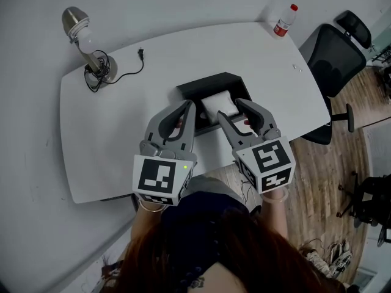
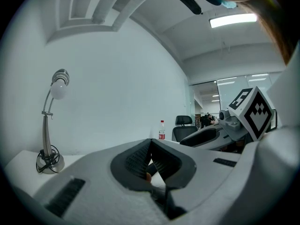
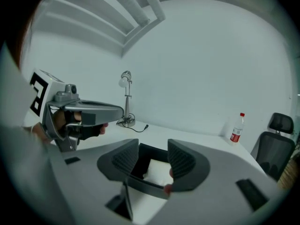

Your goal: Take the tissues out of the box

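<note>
The tissues are white, the box black, the table white.

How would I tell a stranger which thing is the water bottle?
Start at the white table. Go to its far right corner, near the black office chair. The bottle stands there alone: small, clear, with a red cap and red label.

dim, even light (a ceiling strip glows); fisheye edges darken and bend.
</note>
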Motion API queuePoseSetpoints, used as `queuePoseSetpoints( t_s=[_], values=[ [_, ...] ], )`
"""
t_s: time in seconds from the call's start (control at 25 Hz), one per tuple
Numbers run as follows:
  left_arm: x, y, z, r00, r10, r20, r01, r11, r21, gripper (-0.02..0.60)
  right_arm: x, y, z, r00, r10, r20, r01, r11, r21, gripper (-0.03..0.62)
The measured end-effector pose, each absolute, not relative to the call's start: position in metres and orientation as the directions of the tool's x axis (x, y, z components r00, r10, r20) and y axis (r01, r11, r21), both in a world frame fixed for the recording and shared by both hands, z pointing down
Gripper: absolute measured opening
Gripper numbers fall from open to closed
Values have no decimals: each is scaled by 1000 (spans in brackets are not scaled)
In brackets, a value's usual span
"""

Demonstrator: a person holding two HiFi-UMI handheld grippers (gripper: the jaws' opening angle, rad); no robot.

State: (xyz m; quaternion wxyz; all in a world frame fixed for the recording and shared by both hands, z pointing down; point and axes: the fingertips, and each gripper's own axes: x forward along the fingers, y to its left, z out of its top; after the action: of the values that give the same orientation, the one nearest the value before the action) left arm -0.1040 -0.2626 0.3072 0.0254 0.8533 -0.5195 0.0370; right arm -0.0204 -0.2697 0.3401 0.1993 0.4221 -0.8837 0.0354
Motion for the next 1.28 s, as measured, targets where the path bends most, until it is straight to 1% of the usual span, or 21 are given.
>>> queuePoseSetpoints(
  t_s=[0.2, 0.36, 0.64, 1.28],
  values=[
    [-108, -276, 311, 462, -881, 97, -886, -463, 12, 21, -30, -279, 354, -565, -696, 443, -740, 665, 101, 242],
    [-110, -287, 316, 467, -878, 106, -884, -468, 25, 21, -34, -287, 369, -558, -669, 492, -731, 676, 91, 259],
    [-111, -305, 323, 481, -869, 115, -877, -479, 43, 21, -36, -299, 399, -512, -620, 594, -727, 681, 85, 294],
    [-119, -339, 344, 493, -858, 143, -870, -484, 94, 21, -37, -316, 449, -427, -495, 757, -713, 699, 55, 329]
  ],
)
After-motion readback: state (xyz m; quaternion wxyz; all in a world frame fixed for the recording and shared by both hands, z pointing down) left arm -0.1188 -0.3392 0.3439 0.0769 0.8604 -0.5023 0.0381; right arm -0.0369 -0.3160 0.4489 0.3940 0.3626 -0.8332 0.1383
